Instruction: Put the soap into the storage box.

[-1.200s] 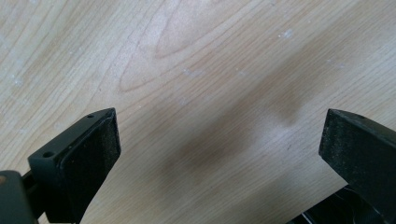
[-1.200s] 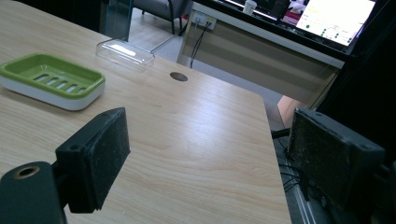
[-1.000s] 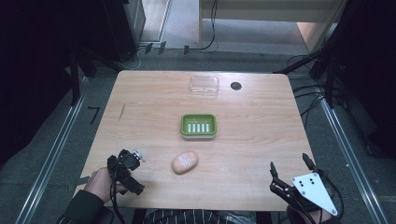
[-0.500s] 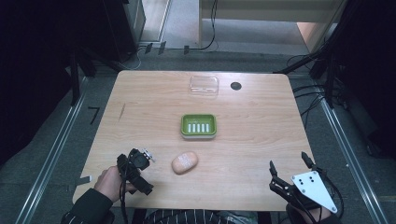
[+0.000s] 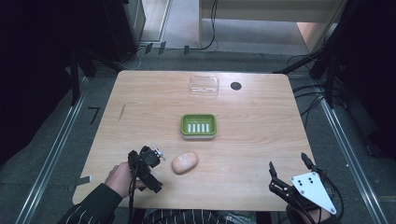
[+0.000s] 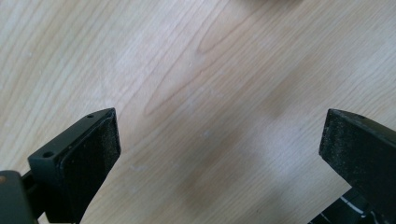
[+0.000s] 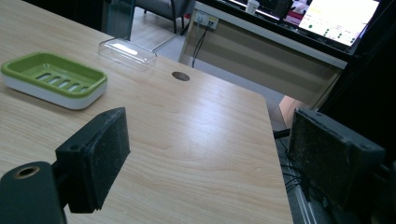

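Wooden desk: soap bar not yet in green soap dish; left gripper open beside it, right gripper open, idle.

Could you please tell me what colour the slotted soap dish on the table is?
The slotted plastic soap dish is green on a white base, clearest in the right gripper view.
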`<state>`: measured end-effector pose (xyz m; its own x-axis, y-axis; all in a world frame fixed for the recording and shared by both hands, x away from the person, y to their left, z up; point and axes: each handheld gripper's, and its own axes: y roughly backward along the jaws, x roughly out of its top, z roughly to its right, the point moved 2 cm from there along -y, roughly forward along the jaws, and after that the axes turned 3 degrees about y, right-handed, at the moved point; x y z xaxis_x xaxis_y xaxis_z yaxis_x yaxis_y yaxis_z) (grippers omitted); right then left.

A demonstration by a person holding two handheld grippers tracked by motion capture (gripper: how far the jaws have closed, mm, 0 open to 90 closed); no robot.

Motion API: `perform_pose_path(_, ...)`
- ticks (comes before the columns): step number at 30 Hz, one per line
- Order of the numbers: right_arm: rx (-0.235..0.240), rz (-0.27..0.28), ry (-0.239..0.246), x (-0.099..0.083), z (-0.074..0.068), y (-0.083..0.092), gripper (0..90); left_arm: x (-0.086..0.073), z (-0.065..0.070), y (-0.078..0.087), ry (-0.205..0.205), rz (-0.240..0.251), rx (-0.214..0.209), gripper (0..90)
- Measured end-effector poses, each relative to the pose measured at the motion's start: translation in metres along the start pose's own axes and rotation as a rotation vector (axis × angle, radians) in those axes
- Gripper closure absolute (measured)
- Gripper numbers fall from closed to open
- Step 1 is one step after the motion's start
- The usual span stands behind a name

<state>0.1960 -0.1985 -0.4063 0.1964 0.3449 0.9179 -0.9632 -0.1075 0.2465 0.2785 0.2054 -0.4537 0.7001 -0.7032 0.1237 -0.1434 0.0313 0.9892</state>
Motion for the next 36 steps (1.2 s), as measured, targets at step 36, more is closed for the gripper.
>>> perform_pose_path(36,-0.003,0.000,-0.005,0.000,0.001,0.000,13.4,0.062,0.017,-0.006,-0.085,0.010,-0.018,0.0)
